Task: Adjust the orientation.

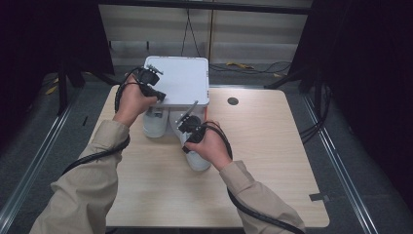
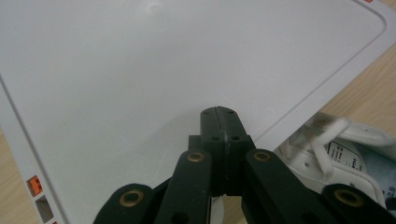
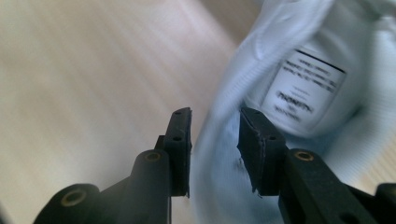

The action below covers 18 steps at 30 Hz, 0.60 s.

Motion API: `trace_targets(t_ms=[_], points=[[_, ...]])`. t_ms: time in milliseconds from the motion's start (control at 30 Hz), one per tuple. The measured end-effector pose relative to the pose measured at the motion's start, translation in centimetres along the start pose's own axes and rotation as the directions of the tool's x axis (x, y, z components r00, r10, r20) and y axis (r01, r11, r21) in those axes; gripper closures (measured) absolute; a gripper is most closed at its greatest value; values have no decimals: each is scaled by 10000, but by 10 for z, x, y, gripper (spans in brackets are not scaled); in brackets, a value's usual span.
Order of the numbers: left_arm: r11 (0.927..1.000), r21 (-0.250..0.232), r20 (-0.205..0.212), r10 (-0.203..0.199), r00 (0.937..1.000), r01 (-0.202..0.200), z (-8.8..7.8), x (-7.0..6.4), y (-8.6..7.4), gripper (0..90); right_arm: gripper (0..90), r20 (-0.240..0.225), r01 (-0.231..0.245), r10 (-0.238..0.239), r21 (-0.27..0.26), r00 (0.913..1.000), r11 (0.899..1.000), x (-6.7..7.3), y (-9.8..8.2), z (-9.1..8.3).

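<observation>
In the right gripper view, the white fabric sneaker (image 3: pixel 299 93) with a printed label inside lies at about one o'clock from the right gripper (image 3: pixel 215 140), and its blurred collar edge runs down between the two black jaws. In the high view this shoe (image 1: pixel 197 158) rests on the pale wooden table (image 1: pixel 272 161), partly under the person's right hand (image 1: pixel 212 146). A second white sneaker (image 1: pixel 156 123) lies just beside it, at about ten o'clock, its top tucked beneath the overhanging white rectangular plastic lid (image 1: pixel 182 80). That lid sits on a box at the far edge of the table, at twelve o'clock from both shoes, and covers the way into it. A small dark round hole (image 1: pixel 233 101) marks the tabletop at two o'clock from the shoes.

The right gripper's jaws stand partly spread, with the shoe's edge in the gap; the blur hides whether the pads press it. The left gripper (image 2: pixel 219 116) has its jaws pressed together, tips lying against the lid's near left corner, and the left hand (image 1: pixel 131 100) is at that corner.
</observation>
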<state>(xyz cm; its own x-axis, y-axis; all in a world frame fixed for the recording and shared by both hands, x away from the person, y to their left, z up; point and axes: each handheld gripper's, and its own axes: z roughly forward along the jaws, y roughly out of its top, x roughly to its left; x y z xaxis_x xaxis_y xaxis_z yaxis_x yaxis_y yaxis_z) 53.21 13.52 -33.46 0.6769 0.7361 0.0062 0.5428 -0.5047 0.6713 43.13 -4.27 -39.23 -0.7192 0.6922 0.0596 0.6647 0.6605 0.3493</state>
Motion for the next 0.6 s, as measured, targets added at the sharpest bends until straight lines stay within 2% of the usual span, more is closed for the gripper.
trace_targets(t_ms=[33,133,167,200,267,333,400,467,533,600], points=[[10000,13,-26,64,10000,-64,0,0,0,900,654,-12,112,-112,-12,9999,9999,-1,-4,-7],[9999,49,-88,93,9999,-93,0,-1,1,900,723,-9,-66,66,87,10000,9999,-2,-15,-24],[10000,53,-100,78,9999,-78,0,-1,1,900,772,-287,-147,151,132,9995,9998,-4,-22,-29],[10000,60,-96,69,9999,-68,0,-1,1,900,775,-288,-115,121,183,9995,9998,-4,-25,-31],[10000,74,-101,63,9999,-62,0,-2,1,900,801,-213,-97,93,-168,9997,9998,-5,-35,-36],[10000,80,-124,35,9999,-34,0,-2,1,900,834,-236,-184,182,-82,9996,9998,-8,-40,-41],[10000,75,-118,35,9999,-34,0,-2,1,900,866,-253,-249,242,-269,9994,9993,-8,-46,-46],[10000,81,-129,14,9999,-13,0,-2,1,900,889,-215,-183,188,214,9996,9996,-8,-51,-44],[10000,88,-182,48,9998,-47,0,-3,1,900,900,-153,-120,130,633,9998,9979,-9,-56,-35],[10000,70,-199,72,9998,-71,0,-3,1,900,900,-373,-263,290,707,9989,9971,-10,-61,-22]])
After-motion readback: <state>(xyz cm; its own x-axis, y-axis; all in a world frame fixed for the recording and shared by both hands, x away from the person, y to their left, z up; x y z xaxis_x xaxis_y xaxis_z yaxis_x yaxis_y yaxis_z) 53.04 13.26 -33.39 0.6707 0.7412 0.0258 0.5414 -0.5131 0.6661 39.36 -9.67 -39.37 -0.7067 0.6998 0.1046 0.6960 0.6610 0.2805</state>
